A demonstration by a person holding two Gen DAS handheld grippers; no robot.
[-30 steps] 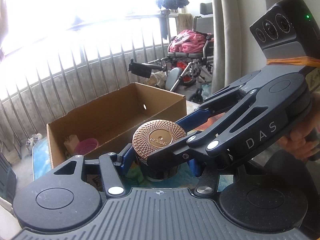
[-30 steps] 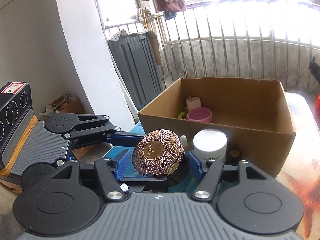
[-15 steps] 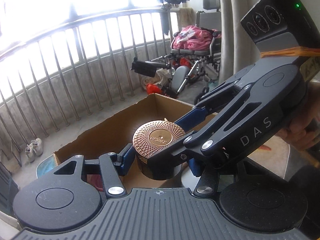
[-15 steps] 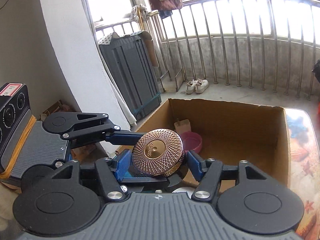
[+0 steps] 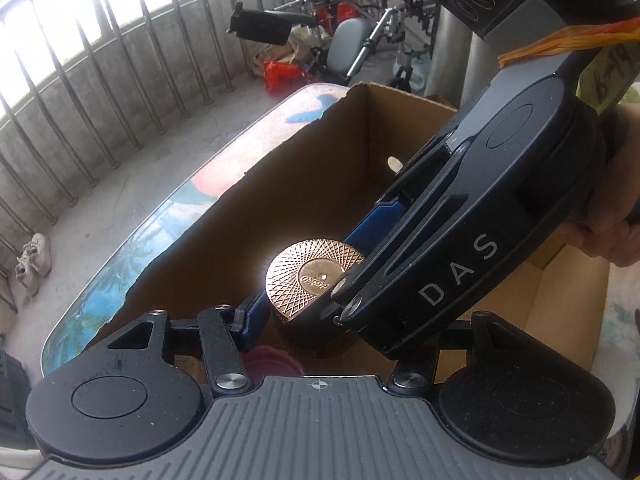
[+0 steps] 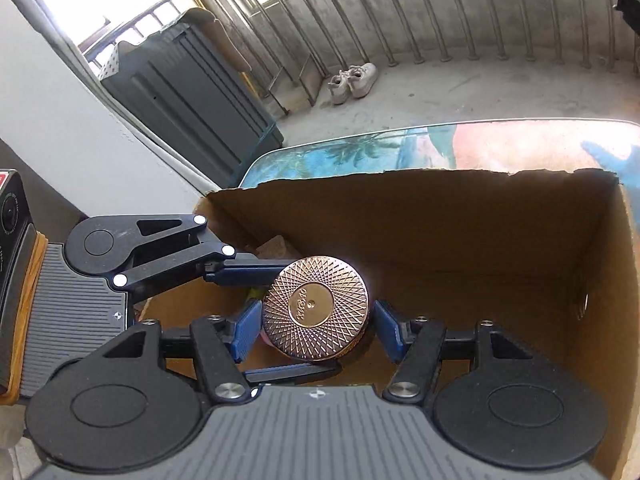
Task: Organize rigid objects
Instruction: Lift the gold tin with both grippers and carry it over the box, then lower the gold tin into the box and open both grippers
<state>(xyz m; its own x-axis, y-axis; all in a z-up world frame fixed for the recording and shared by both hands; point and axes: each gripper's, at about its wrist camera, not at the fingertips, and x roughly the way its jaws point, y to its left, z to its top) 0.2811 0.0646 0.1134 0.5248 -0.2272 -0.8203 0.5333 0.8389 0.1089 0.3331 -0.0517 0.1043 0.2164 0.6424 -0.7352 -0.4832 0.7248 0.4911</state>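
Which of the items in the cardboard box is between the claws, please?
The copper-lidded jar, bracketed by the left claw and right claw; the pink bowl and tan block lie untouched lower in the cardboard box.

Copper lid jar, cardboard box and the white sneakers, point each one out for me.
copper lid jar [image 6: 316, 307]: right wrist view, centre of its patterned lid.
cardboard box [image 6: 460, 216]: right wrist view, inside of the far wall.
white sneakers [image 6: 354, 80]: right wrist view, middle of the pair on the floor.
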